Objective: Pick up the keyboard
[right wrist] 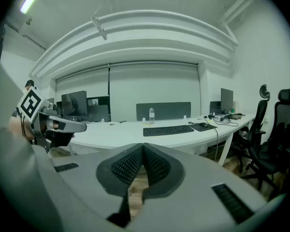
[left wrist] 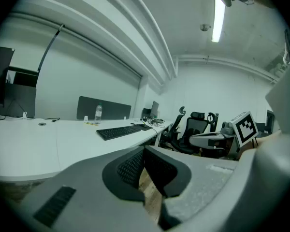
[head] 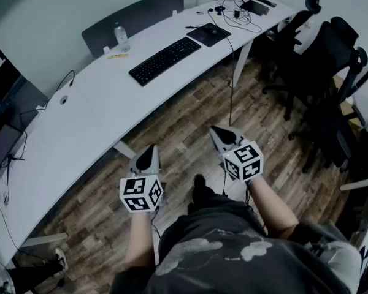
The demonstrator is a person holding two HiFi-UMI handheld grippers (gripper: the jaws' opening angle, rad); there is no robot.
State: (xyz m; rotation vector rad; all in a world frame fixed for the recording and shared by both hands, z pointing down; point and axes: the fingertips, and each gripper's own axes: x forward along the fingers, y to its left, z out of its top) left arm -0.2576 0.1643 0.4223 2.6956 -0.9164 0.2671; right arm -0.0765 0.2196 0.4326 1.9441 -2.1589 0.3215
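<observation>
A black keyboard (head: 165,60) lies on the long white desk (head: 80,121), far ahead of both grippers. It also shows as a dark strip in the left gripper view, keyboard (left wrist: 119,131), and in the right gripper view, keyboard (right wrist: 168,130). My left gripper (head: 149,156) hangs over the wooden floor in front of the desk, jaws shut with nothing between them. My right gripper (head: 222,133) is level with it to the right, also shut and empty. Each gripper's tip, left gripper (left wrist: 144,150) and right gripper (right wrist: 143,147), points toward the desk.
A water bottle (head: 121,38) stands behind the keyboard near a grey divider (head: 135,17). A black mouse pad with a mouse (head: 209,33) and tangled cables (head: 239,11) lie to the right. Black office chairs (head: 322,72) crowd the right side. Monitors (head: 3,112) sit at the desk's left.
</observation>
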